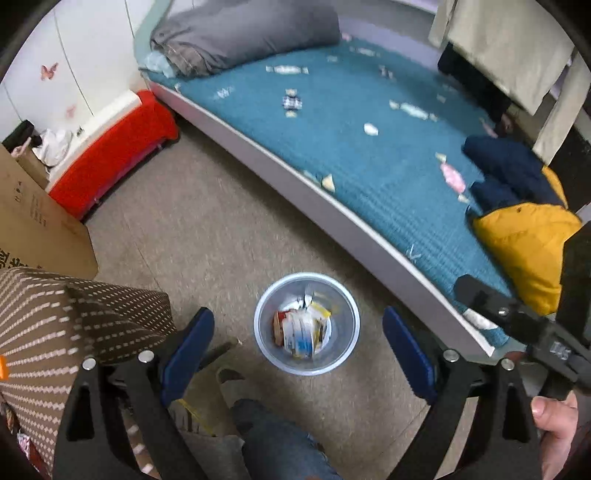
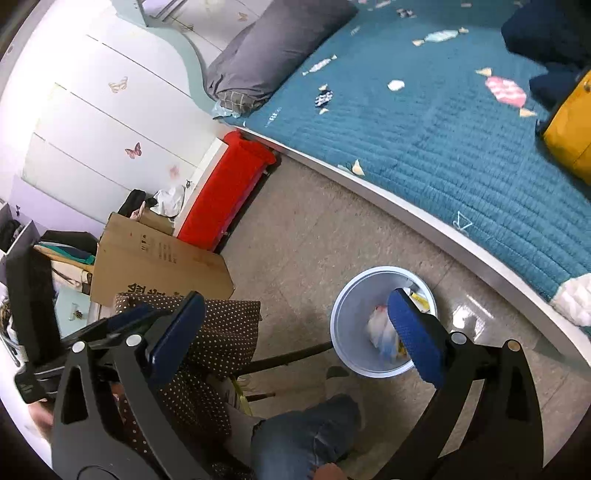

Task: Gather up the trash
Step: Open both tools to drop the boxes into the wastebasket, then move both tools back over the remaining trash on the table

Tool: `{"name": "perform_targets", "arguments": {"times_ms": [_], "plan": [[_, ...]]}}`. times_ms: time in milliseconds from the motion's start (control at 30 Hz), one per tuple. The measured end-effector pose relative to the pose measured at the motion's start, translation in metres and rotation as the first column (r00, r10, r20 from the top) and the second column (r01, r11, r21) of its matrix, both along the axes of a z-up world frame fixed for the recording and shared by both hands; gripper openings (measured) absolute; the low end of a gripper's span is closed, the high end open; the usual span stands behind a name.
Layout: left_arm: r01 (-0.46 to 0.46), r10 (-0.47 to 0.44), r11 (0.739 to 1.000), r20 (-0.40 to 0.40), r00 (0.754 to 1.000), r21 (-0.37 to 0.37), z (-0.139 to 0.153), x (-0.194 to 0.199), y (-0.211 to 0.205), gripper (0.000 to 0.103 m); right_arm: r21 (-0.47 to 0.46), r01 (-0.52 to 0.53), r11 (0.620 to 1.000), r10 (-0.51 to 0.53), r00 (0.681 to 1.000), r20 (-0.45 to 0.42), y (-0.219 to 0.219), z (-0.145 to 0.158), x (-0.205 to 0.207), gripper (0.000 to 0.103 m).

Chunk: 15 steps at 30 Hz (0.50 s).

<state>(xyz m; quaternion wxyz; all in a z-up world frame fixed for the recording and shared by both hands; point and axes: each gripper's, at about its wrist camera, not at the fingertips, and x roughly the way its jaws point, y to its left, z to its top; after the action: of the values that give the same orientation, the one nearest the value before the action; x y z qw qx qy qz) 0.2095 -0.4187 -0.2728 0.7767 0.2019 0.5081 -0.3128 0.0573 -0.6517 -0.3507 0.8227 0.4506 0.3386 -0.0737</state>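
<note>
- teal quilted bed (image 1: 369, 155) carries scattered paper scraps (image 1: 370, 129).
- both claws, left claw (image 1: 297, 343) and right claw (image 2: 295, 332), gape empty over the pale round plastic bin (image 1: 263, 345).
- next, probably pinch one scrap squarely.

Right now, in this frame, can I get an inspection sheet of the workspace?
Surface: tan floor beside a bed with a teal quilt.
Job's things: pale bin on the floor, wrappers inside; a white scrap lies on the quilt.
Clutter: cardboard box, red bench, dotted cloth, yellow and navy jacket, grey pillow.
Grippers: left gripper and right gripper both above the bin, jaws open, empty.
Cables: nothing seen.
Surroundings: white wardrobe with butterfly stickers; the person's jeans-clad leg below.
</note>
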Motion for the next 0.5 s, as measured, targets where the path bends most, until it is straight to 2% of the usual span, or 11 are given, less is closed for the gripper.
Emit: {"name": "perform_targets", "arguments": {"times_ms": [267,500], "plan": [[-0.010,0.019,0.993,0.071,0.997,-0.122,0.056,-0.023,0.040,0.091,-0.061,-0.025,0.998,0.027,0.999,0.034,0.028,0.036,-0.004,0.097],[-0.026,0.057,0.979,0.150,0.987,-0.202,0.097,-0.046,0.083,0.091,-0.149,-0.067,0.987,0.080,0.993,0.083,0.065,0.092,-0.004,0.097]]}}
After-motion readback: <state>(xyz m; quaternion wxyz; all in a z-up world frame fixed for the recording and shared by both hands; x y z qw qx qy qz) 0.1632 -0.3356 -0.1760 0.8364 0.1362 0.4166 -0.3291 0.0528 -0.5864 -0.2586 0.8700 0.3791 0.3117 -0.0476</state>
